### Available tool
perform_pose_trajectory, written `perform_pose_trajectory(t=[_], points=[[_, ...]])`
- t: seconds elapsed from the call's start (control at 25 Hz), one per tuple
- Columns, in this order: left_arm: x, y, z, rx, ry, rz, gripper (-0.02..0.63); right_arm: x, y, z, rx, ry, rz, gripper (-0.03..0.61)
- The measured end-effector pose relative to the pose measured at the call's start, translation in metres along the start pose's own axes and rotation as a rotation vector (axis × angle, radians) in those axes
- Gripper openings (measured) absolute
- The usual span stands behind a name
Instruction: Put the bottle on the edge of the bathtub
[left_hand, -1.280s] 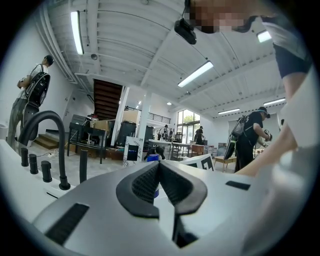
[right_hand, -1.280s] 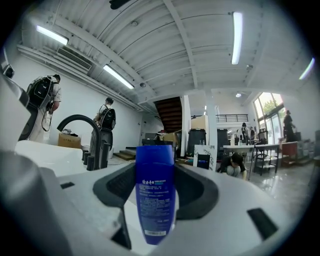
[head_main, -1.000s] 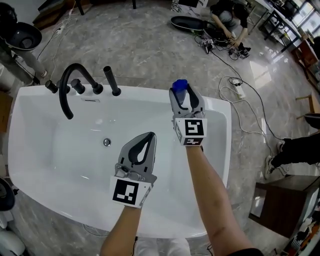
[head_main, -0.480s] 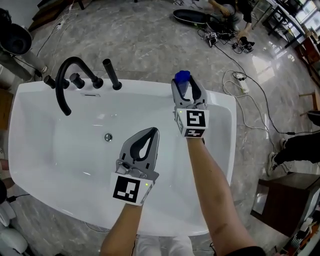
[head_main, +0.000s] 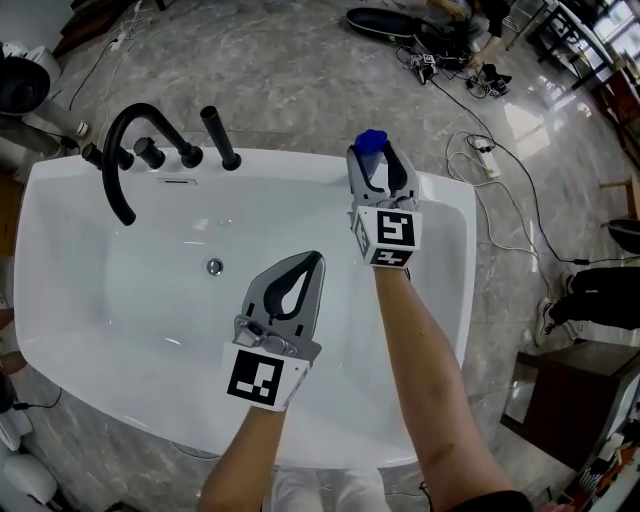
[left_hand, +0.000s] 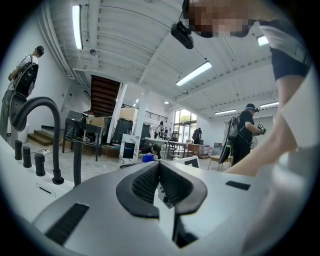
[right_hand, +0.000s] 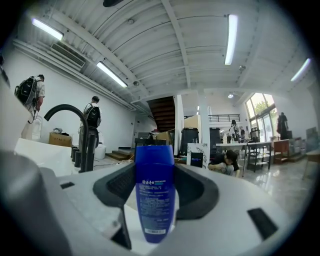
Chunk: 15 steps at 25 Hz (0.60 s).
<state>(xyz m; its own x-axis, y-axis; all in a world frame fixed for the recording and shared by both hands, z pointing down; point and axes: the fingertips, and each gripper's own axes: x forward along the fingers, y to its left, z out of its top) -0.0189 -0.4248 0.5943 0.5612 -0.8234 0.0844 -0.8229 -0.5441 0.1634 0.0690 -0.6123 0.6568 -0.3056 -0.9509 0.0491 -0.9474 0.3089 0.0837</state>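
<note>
A blue bottle (head_main: 370, 142) stands upright at the far rim of the white bathtub (head_main: 250, 162). My right gripper (head_main: 372, 160) is shut on the bottle, with a dark pad against each of its sides. In the right gripper view the bottle (right_hand: 154, 195) fills the gap between the jaws of the right gripper (right_hand: 155, 172), its label facing the camera. My left gripper (head_main: 308, 262) hangs over the middle of the tub basin, shut and holding nothing. The left gripper view shows the left gripper (left_hand: 159, 169) with its pads pressed together.
A black curved faucet (head_main: 118, 150) and black tap handles (head_main: 218, 138) stand on the tub's far left rim. The drain (head_main: 214, 266) is in the basin. Cables and a power strip (head_main: 482, 160) lie on the marble floor to the right, near a dark cabinet (head_main: 560, 400).
The head view has drifted a little, so the tub sits higher in the picture. Both grippers keep nearly the same place over the tub, and the bottle stays in the right jaws.
</note>
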Motion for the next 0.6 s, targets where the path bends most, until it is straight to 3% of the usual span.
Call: perform_pose_trajectory(t=[0.44,0.6], points=[[-0.001,-0.011,0.009,0.009,-0.002,-0.012,0.002,-0.007,-0.011,-0.007,0.027,0.052,-0.022,0.241],[-0.002,-0.013,0.011,0.008,-0.003,-0.011,0.002,-0.008,-0.01,-0.016,0.03,0.097,0.007,0.252]])
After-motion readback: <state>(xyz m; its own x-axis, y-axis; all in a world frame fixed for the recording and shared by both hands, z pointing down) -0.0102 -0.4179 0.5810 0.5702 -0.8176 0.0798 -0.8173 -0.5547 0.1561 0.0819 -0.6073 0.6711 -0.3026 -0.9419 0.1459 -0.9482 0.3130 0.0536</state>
